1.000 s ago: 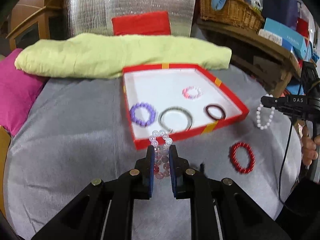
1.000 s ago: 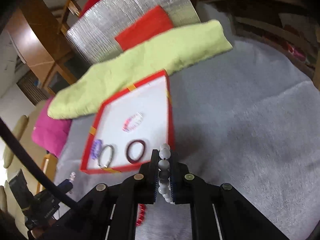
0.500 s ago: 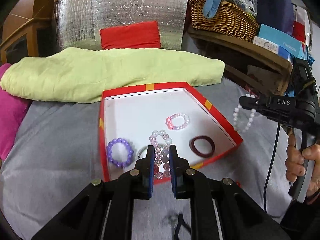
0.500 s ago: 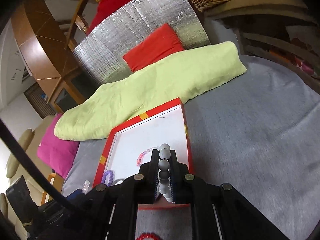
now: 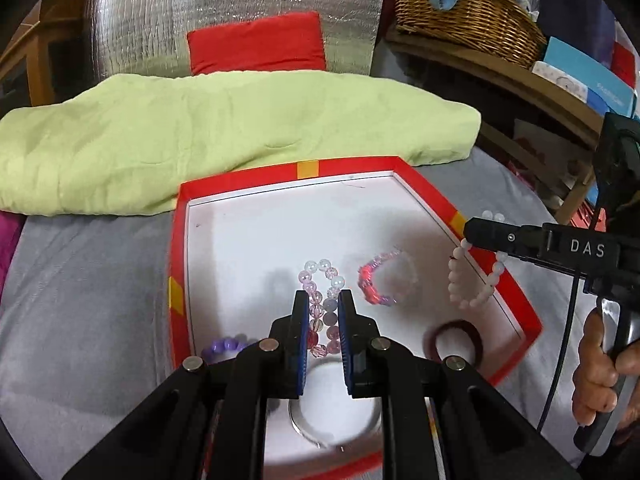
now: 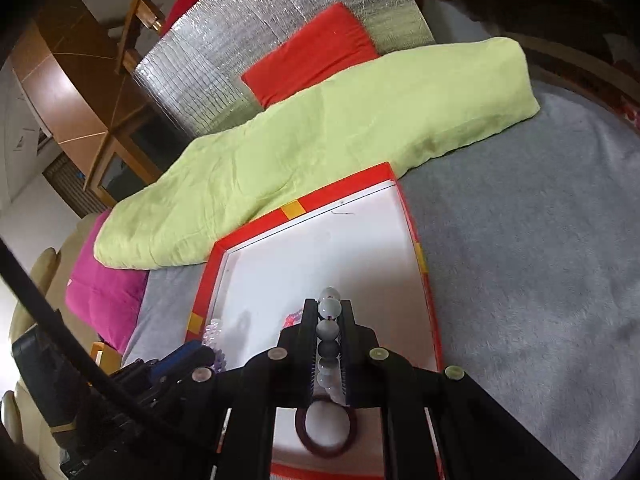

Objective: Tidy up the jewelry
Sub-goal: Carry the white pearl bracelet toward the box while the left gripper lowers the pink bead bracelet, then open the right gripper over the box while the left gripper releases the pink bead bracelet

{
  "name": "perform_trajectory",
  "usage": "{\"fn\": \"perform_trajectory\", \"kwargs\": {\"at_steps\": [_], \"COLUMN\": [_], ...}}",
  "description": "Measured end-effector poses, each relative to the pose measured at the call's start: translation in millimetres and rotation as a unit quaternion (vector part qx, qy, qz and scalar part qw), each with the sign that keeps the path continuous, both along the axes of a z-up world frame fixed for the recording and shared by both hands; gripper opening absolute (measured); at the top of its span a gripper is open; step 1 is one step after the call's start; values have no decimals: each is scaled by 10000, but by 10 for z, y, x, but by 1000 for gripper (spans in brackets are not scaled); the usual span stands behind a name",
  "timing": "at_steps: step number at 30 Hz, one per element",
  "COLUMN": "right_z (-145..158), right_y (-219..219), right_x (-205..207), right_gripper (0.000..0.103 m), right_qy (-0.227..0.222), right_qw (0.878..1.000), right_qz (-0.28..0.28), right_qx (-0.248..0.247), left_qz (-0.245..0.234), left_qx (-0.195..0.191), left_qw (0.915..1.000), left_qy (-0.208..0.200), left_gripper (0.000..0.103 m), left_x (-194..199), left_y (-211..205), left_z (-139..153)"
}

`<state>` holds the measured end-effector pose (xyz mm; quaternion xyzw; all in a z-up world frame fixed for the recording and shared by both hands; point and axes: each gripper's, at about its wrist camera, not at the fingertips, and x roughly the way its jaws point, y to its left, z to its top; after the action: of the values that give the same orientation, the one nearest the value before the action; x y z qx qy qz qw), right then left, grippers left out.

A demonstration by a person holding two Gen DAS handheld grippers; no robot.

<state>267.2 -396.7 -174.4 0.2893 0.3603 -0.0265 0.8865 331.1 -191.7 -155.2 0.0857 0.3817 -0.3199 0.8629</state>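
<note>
A grey cloth-covered surface (image 5: 92,280) fills the foreground, with a pale green folded blanket (image 5: 224,136) behind it and a silver quilted panel (image 5: 240,8) and wicker basket (image 5: 464,16) further back. On the cloth lies a shallow red box (image 5: 180,240) with a white floor.

The left gripper (image 5: 323,312) has its jaws pinched onto a clear-and-pink bead bracelet (image 5: 320,280), which sticks out past the fingertips as a loop, its long axis running along the fingers. Straight below and ahead of it is bare white box floor; a pink bracelet (image 5: 374,280) lies just to its right, a purple bead bracelet (image 5: 224,347) down to its left, a metal bangle (image 5: 320,428) under the fingers and a dark red ring bangle (image 5: 456,338) to the lower right.

The right gripper (image 6: 327,320) is likewise clamped on a white bead bracelet (image 6: 329,312), held edge-on between the pads. In the left wrist view that bracelet (image 5: 476,276) hangs over the box's right rim, so this hand sits at the edge, while the left is over the middle.

Judging from this, both loads are above the box and each needs only a drop onto open floor; the left has the clearer spot, the empty patch just beyond its fingertips.
</note>
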Motion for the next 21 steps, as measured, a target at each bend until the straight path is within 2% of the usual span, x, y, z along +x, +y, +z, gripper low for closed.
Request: {"fn": "perform_trajectory", "kwargs": {"at_steps": [11, 13, 14, 15, 17, 21], "right_z": [-208, -203, -192, -173, -127, 46], "right_y": [-190, -214, -218, -228, -241, -224], "right_x": [262, 274, 269, 251, 209, 77], "right_gripper": [14, 14, 20, 34, 52, 52], "right_qy": [204, 200, 197, 157, 46, -189], "right_qw": [9996, 9996, 9996, 9996, 9996, 9994], "right_qz": [-163, -183, -201, -227, -259, -276], "right_qx": [-58, -7, -1, 20, 94, 1], "left_qz": [-24, 22, 62, 111, 204, 411], "left_qx": [264, 280, 267, 216, 143, 125], "left_qw": [9992, 9991, 9991, 9993, 9996, 9990], "left_qy": [304, 318, 315, 273, 137, -112], "left_gripper": [15, 18, 27, 39, 51, 54], "left_x": [178, 187, 188, 182, 156, 111], "left_y": [-151, -137, -120, -92, -46, 68], "left_z": [-149, -139, -125, -96, -28, 122]}}
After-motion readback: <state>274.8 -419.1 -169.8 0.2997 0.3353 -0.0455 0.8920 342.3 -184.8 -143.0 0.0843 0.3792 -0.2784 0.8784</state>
